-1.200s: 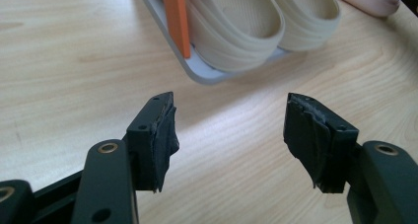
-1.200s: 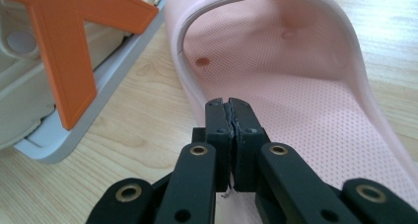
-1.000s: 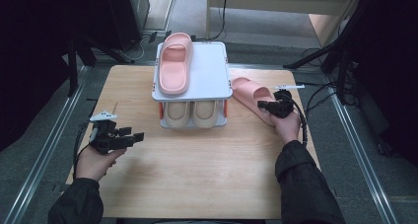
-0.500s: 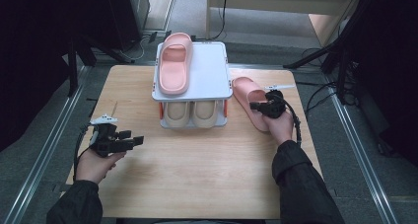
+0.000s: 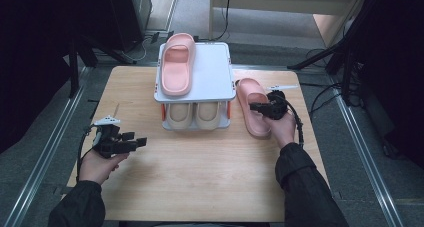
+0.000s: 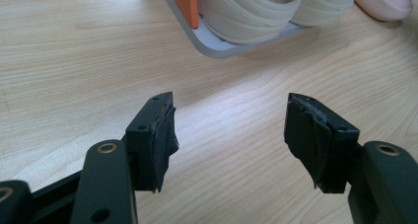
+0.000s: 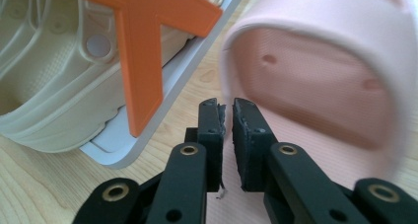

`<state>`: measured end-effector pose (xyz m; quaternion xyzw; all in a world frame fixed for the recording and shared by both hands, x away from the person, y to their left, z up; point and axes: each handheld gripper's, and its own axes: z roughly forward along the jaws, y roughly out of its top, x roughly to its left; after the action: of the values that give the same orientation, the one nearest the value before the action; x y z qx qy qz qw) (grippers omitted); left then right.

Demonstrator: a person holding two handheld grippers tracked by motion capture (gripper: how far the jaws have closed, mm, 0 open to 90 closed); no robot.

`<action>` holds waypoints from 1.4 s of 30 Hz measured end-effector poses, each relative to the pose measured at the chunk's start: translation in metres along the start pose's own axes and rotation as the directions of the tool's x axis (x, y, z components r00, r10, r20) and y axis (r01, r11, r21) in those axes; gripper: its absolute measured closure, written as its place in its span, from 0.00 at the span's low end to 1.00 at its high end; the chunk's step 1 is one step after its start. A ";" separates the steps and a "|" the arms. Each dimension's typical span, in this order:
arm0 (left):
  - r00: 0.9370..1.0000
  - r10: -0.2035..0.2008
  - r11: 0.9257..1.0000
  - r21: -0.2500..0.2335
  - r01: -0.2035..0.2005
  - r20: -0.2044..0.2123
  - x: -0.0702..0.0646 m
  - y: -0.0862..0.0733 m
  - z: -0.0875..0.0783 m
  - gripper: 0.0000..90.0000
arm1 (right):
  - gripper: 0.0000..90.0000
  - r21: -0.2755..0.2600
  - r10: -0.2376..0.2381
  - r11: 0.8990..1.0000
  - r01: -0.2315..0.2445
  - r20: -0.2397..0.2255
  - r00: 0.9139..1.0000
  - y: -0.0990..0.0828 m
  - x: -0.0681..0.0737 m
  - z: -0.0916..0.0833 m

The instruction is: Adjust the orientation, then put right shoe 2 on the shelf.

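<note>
A pink slipper (image 5: 252, 108) lies by the tabletop's right edge, long axis front to back, beside the shoe rack (image 5: 196, 88). The right gripper (image 5: 256, 107) sits directly over it, its jaws just parting to a slit, gripping nothing. The left gripper (image 5: 141, 142), open and empty, hangs far off.

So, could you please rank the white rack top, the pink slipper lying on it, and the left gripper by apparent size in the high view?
1. White rack top, largest.
2. Pink slipper on the rack, clearly smaller than the shelf it lies on.
3. Left gripper, smallest, though it sits nearer the camera.
</note>
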<state>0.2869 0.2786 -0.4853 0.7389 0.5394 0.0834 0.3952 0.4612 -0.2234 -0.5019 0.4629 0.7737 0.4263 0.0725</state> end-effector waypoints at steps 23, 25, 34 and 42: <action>0.997 0.035 0.999 0.036 -0.037 0.063 -0.005 0.019 0.031 0.41 | 0.73 -0.072 0.084 0.995 -0.075 0.134 0.987 -0.025 -0.028 -0.023; 0.996 0.046 0.999 0.023 -0.048 0.070 -0.009 0.017 0.029 0.41 | 0.72 -0.091 0.096 0.992 -0.084 0.143 0.985 -0.024 -0.030 -0.022; 0.998 0.035 0.999 0.026 -0.036 0.059 -0.009 0.005 0.021 0.40 | 0.69 -0.073 0.111 0.992 -0.101 0.145 0.983 -0.014 -0.037 -0.012; 0.999 0.036 0.999 0.026 -0.036 0.013 -0.007 -0.004 0.015 0.40 | 0.68 -0.064 0.130 0.991 -0.121 0.156 0.979 -0.007 -0.044 -0.002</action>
<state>0.2893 0.2653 -0.4957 0.7540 0.5246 0.0788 0.3874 0.4804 -0.2596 -0.5181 0.5413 0.7230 0.4123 0.1197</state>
